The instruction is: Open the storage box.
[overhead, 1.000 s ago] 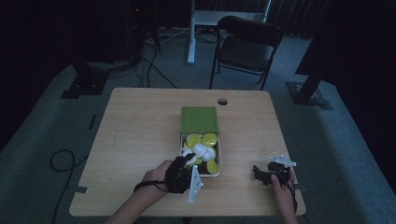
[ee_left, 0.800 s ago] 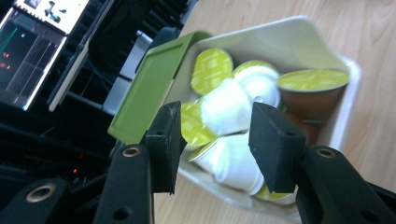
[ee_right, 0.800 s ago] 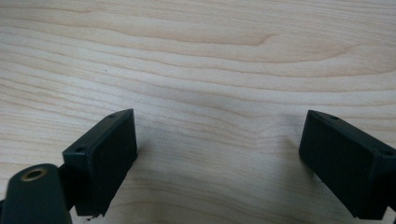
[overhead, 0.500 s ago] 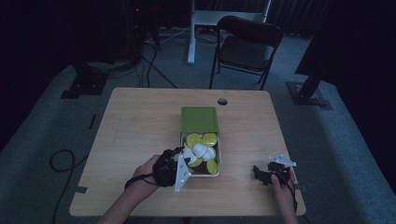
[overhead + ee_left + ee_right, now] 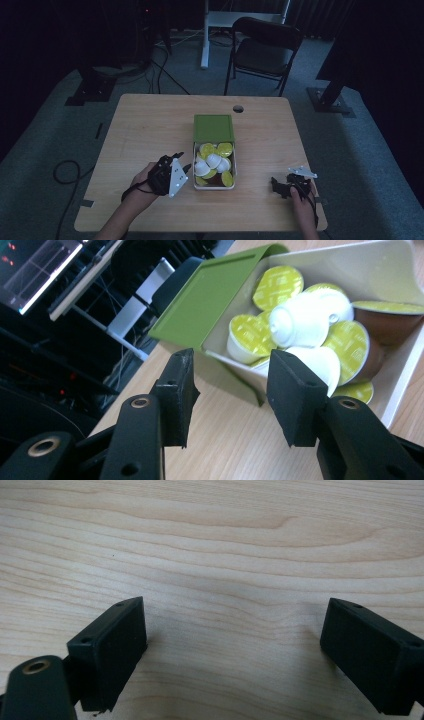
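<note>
A white box [image 5: 235, 172] with its green lid [image 5: 213, 129] folded back stands in the middle of the table, holding several yellow-green and white coffee capsules [image 5: 212, 161]. My left gripper [image 5: 186, 168] hovers just left of the box, jaws apart with nothing between them. In the left gripper view the left gripper [image 5: 230, 390] points at the box's near wall [image 5: 235, 377], with the capsules [image 5: 300, 320] and the lid [image 5: 210, 295] beyond. My right gripper [image 5: 276, 184] rests low at the table's front right. In the right gripper view the right gripper [image 5: 235, 650] stands wide open over bare wood.
The wooden table [image 5: 150, 130] has a cable hole [image 5: 238, 108] near its far edge. A dark folding chair [image 5: 265, 45] stands behind the table. Cables [image 5: 65, 170] lie on the floor at the left. Bare wood lies left and right of the box.
My left gripper has moved left and slightly up, from over the box's front left corner to beside its left wall. The right gripper has stayed put.
</note>
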Demonstrator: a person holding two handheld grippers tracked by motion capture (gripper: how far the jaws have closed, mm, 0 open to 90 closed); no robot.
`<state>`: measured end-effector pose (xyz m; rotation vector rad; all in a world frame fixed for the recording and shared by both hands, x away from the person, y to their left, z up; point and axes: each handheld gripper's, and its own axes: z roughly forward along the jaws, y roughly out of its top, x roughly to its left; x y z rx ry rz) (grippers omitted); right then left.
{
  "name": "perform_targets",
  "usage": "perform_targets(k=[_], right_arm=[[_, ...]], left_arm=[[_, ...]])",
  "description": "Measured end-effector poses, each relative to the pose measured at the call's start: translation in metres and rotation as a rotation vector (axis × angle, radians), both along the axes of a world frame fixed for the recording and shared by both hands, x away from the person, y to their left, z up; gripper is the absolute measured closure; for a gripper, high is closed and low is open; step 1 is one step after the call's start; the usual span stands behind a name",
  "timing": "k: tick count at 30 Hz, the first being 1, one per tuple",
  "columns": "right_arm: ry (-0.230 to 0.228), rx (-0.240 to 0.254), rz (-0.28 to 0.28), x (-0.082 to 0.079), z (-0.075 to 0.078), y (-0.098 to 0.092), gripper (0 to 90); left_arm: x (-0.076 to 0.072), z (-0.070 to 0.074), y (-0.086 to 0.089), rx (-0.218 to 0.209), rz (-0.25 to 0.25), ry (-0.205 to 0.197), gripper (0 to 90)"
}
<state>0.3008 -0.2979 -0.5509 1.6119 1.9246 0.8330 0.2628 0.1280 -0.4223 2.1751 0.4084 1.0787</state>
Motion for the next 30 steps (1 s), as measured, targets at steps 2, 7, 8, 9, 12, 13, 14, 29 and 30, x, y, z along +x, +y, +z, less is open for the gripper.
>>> perform_targets(k=[2, 7, 8, 9, 12, 13, 14, 29, 30], right_arm=[[0.0, 0.0, 0.0, 0.0, 0.0, 0.0, 10.7], [0.0, 0.0, 0.0, 0.0, 0.0, 0.0, 10.7], [0.0, 0.0, 0.0, 0.0, 0.0, 0.0, 10.7], [0.0, 0.0, 0.0, 0.0, 0.0, 0.0, 10.7], [0.0, 0.0, 0.0, 0.0, 0.0, 0.0, 10.7], [0.0, 0.001, 0.0, 0.0, 0.0, 0.0, 10.7], [0.0, 0.0, 0.0, 0.0, 0.0, 0.0, 10.7], [0.0, 0.0, 0.0, 0.0, 0.0, 0.0, 10.7], [0.0, 0.0, 0.0, 0.0, 0.0, 0.0, 10.7]], left_arm=[[0.001, -0.001, 0.006, -0.017, 0.003, 0.007, 54.3], [0.005, -0.003, 0.019, -0.054, 0.014, 0.026, 54.2], [0.006, -0.004, 0.022, -0.058, 0.015, 0.033, 54.2], [0.007, -0.005, 0.025, -0.065, 0.016, 0.038, 51.0], [0.009, -0.009, 0.033, -0.081, 0.022, 0.054, 49.9], [0.01, -0.011, 0.036, -0.087, 0.021, 0.069, 49.0], [0.01, -0.011, 0.036, -0.087, 0.021, 0.069, 46.1], [0.02, -0.042, 0.055, -0.178, 0.073, 0.271, 17.3], [0.02, -0.044, 0.056, -0.195, 0.066, 0.29, 17.0]])
